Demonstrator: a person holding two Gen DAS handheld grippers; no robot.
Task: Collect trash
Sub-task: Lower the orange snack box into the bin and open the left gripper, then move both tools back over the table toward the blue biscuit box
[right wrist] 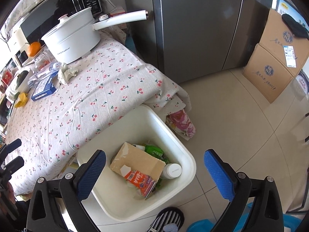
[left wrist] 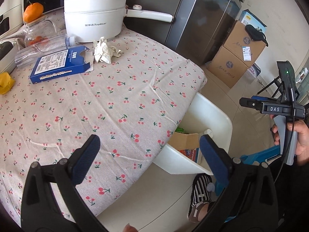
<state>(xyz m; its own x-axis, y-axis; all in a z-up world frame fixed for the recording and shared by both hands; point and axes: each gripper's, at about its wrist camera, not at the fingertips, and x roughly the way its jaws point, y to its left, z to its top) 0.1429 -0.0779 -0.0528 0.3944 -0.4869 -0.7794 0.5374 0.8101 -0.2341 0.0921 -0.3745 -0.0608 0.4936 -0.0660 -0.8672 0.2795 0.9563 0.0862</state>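
Note:
A white bin [right wrist: 185,154] stands on the floor at the table's edge, holding a cardboard piece [right wrist: 139,160], a red carton [right wrist: 140,180], a green wrapper and a white bottle. It also shows in the left wrist view [left wrist: 216,116]. On the cherry-print table lie a blue box [left wrist: 59,64], a crumpled tissue [left wrist: 104,50], a clear plastic bottle [left wrist: 42,50] and a yellow wrapper [left wrist: 5,82]. My left gripper [left wrist: 149,154] is open and empty above the table's near edge. My right gripper [right wrist: 154,172] is open and empty above the bin.
A white electric pot [left wrist: 96,15] with a long handle stands at the table's back, beside a jar with an orange [left wrist: 32,11] on it. A grey fridge [right wrist: 193,25] and stacked cardboard boxes [right wrist: 276,58] stand beyond. A striped slipper [right wrist: 168,220] is by the bin.

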